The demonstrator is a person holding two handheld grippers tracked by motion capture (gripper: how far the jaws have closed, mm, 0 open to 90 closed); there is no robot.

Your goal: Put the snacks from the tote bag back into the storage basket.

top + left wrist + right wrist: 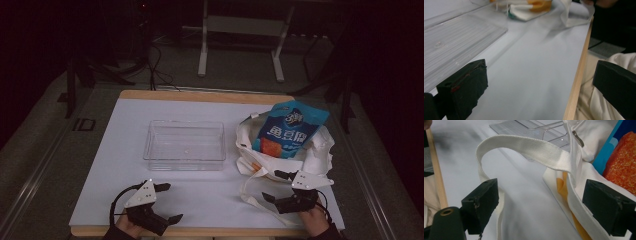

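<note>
High view first: the white tabletop with its pale wooden edge spreads wide, and on its right half lies the crumpled white cloth tote bag with orange print, mouth gaping, a blue snack packet with white lettering poking out of it toward the far side. Just left of the bag, close beside it, sits the clear rectangular plastic tray, nothing inside. Down at the near edge, the right gripper hangs over the bag's looping white webbing strap, jaws spread wide with the strap arching between them, not pinched. Well apart on the left, the left gripper hovers over bare table near the front edge, jaws released and gaping, holding nothing, the tray's corner just ahead.
</note>
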